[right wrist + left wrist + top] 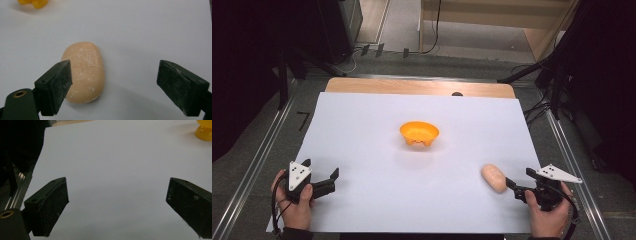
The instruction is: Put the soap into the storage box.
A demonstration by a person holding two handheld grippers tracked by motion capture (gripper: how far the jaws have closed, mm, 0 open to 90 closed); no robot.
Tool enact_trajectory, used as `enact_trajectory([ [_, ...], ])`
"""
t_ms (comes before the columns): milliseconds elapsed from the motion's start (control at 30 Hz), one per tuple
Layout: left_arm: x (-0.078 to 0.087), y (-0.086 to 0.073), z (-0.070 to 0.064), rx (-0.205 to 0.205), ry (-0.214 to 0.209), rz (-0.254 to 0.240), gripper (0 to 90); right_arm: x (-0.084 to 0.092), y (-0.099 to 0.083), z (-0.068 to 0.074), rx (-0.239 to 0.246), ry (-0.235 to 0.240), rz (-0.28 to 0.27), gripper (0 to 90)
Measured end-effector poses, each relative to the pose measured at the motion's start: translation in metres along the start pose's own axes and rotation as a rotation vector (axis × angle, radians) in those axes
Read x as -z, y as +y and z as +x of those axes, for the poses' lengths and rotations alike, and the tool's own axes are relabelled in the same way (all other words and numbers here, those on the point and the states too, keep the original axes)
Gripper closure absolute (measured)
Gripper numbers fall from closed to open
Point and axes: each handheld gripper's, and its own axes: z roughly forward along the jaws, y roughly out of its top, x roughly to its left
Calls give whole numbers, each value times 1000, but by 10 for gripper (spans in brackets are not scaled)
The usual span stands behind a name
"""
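A peach-coloured oval lump, like a bar of soap (493, 178), lies on the white sheet at the front right. My right gripper (519, 178) sits just right of it with its jaws wide apart. In the right gripper view the soap (85, 71) lies partly between the jaws, close against the left one, with a wide gap to the right one; the right gripper (115, 72) is open. An orange bowl (419, 133) stands at the sheet's middle. My left gripper (321, 168) rests at the front left, open over bare sheet, and the left gripper (117, 190) has nothing between its jaws.
The white sheet (362, 150) covers a wooden table (412, 86). Metal rails run along both sides. Dark stands and cables crowd the floor beyond the far edge. The orange bowl (205, 130) shows at the top right of the left gripper view.
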Motion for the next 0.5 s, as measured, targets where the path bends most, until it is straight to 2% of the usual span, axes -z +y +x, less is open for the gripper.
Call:
enact_trajectory([
  [100, 0, 0, 0, -3, 1, -2, 47, -7, 2, 7, 36, -6, 55, 134],
  [133, 0, 0, 0, -3, 1, -2, 47, -10, 3, 10, 38, 16, 77, 137],
  [300, 0, 0, -1, -5, 2, -2, 48, -16, 3, 17, 44, 31, 124, 143],
  [400, 0, 0, -2, -17, 4, 3, 48, -19, 4, 21, 22, 47, 163, 176],
  [500, -1, 0, -3, -19, 8, 2, 48, -20, 6, 25, 22, 42, 188, 192],
])
